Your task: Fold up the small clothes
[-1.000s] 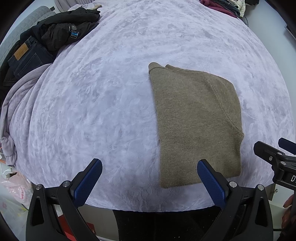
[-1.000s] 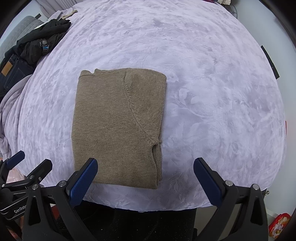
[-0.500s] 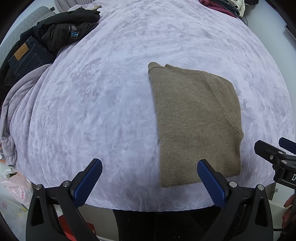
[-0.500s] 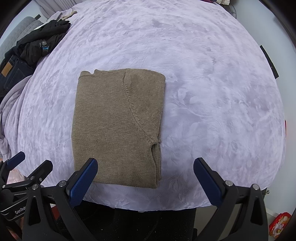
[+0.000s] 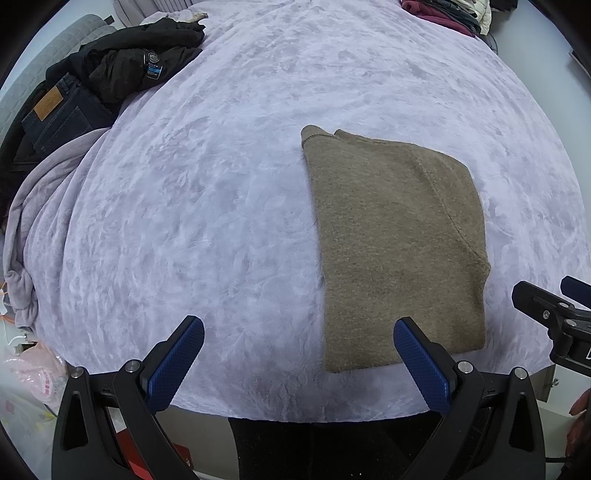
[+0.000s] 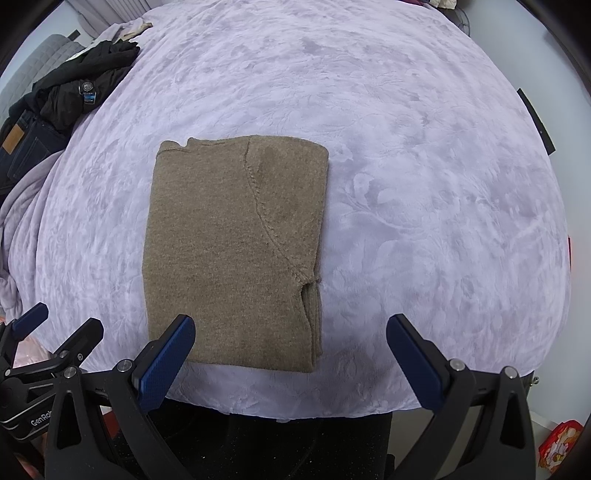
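A brown knit sweater (image 5: 395,243) lies folded into a flat rectangle on the lilac bedspread (image 5: 221,184), near the bed's front edge. It also shows in the right wrist view (image 6: 236,251). My left gripper (image 5: 298,360) is open and empty, held above the front edge, to the left of the sweater's near end. My right gripper (image 6: 291,356) is open and empty, above the sweater's near right corner. The right gripper also shows at the right edge of the left wrist view (image 5: 554,314).
A black jacket (image 5: 133,62) and dark jeans (image 5: 55,114) are piled at the far left of the bed. More clothes (image 5: 443,11) lie at the far right corner. A pink plastic bag (image 5: 33,373) sits on the floor at the left.
Almost nothing has changed. Both grippers stay open and hover in the same place; the sweater has not moved.
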{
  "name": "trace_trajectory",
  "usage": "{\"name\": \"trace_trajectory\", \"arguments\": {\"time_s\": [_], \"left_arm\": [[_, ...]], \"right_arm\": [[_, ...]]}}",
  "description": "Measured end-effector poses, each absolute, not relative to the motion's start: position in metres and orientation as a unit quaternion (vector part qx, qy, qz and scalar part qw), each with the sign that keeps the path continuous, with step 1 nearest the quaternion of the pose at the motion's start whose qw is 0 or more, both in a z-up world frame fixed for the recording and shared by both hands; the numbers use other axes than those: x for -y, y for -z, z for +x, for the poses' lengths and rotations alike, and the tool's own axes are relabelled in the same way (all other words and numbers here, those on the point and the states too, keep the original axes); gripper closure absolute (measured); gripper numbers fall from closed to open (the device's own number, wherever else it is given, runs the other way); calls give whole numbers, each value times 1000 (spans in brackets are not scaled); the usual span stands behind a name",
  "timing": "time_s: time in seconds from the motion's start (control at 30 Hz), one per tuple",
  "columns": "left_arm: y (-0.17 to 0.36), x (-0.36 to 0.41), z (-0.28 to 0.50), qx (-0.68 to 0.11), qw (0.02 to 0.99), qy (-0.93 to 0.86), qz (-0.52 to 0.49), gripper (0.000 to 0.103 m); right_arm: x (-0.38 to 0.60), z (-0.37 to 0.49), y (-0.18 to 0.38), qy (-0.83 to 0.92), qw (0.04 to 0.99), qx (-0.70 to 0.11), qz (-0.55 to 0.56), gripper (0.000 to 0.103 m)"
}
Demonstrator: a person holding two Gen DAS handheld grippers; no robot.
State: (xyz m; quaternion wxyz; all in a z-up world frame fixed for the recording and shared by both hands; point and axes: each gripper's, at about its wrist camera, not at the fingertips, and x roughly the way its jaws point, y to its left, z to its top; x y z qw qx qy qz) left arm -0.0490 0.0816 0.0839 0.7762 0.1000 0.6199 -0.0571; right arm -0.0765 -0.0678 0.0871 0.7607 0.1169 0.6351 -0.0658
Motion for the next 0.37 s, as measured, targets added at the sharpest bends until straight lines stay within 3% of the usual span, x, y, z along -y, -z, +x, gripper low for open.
{"name": "trace_trajectory", "arguments": {"time_s": [0.37], "left_arm": [[-82,-83,-49,-612,782,58,106,0]], "right_arm": [[65,-82,-84,69,757,-639,118,0]]}}
